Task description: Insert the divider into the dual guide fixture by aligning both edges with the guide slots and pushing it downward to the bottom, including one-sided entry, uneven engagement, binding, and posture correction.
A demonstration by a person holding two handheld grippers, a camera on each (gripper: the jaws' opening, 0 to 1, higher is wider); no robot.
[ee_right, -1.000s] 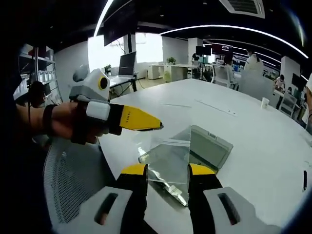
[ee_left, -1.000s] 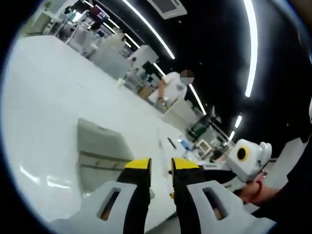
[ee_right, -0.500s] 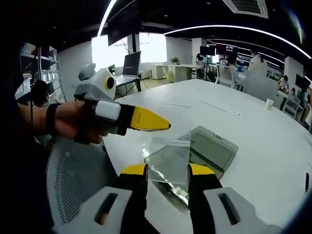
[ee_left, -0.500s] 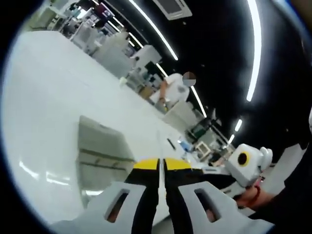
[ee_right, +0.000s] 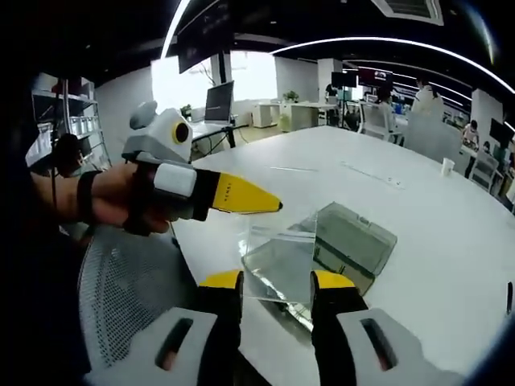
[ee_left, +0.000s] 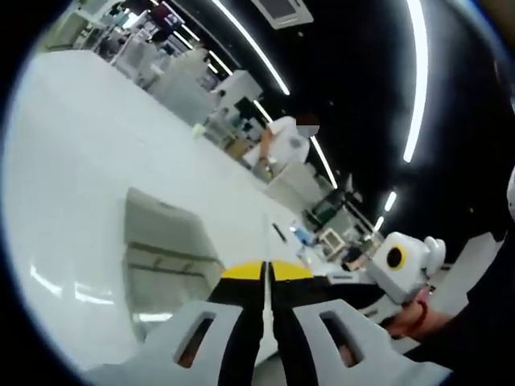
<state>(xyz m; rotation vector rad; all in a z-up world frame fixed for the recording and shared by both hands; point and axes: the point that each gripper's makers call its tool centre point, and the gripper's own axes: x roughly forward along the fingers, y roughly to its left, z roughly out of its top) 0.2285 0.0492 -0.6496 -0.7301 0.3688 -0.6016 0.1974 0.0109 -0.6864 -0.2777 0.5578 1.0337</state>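
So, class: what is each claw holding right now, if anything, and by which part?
The right claw grips the clear divider by its near lower edge, above the fixture. The left claw is shut on nothing.

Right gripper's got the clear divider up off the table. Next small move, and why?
Probably carry the divider forward and over the fixture, then square its edges to the guide slots. The right gripper holds it short of the fixture, not yet in the slots; the left gripper hovers shut beside it, holding nothing.
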